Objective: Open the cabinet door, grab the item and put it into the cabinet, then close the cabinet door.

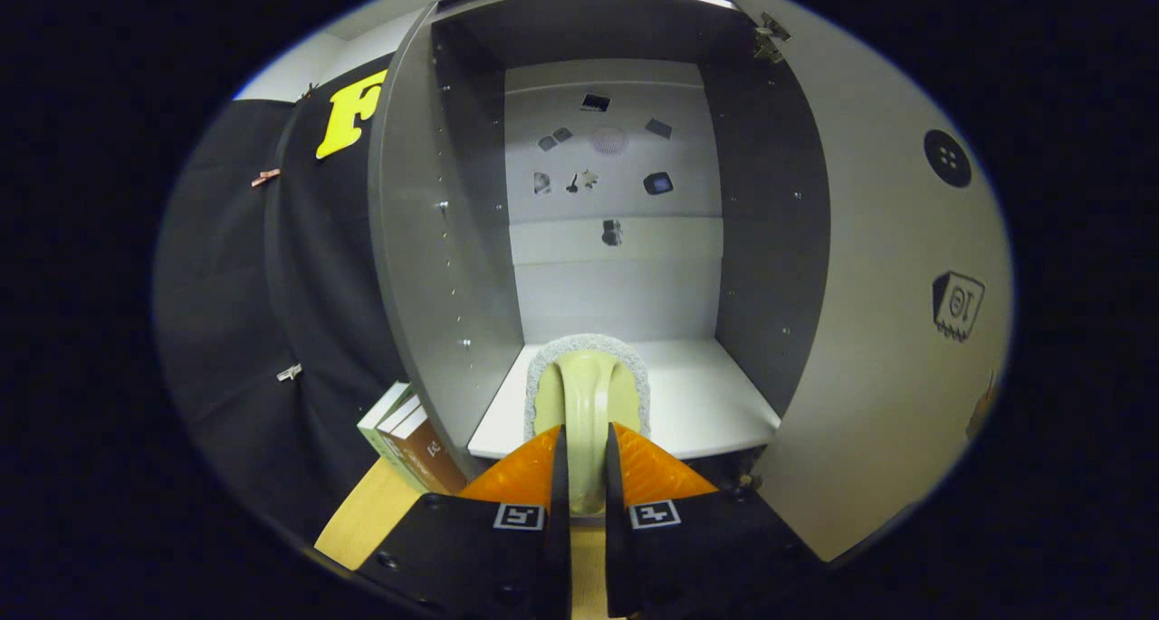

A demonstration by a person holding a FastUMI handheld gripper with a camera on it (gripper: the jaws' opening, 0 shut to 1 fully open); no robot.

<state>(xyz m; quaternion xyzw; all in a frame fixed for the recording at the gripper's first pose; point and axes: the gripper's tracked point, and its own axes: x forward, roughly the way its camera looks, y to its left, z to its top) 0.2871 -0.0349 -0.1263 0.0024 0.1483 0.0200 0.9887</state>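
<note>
- Two orange fingers [534, 471] of the gripper [587, 462] are clenched on the pale handle [587, 421] of a brush [589, 389], one pad pressing on each side of it.
- One brush is the held thing: its handle runs forward from between the fingers, and its head, edged with a grey fuzzy rim [589, 341], lies just ahead of the fingertips.
- The brush head is over the front part of the white shelf [706, 412] inside the cabinet [453, 267]; whether it touches the shelf cannot be told.
- The cabinet stands open, and its door [896, 330] is swung wide to the right of the fingers, with a hinge [770, 39] at its top corner.
- The door's inner face carries a dark round mark [947, 158] and a dark sticker [957, 305] lower down.
- The cabinet's side walls are dark grey, and the left one has rows of small pin holes.
- The pale back panel [616, 240] beyond the brush bears several small dark stickers and one round pale patch.
- Left of the cabinet, low down and just beside its outer wall, a few books [407, 439] lean together.
- A strip of light wood [367, 516] lies below the books, near the left finger's black body.
- Black cloth [235, 312] hangs behind the books, with small clips pinned on it.
</note>
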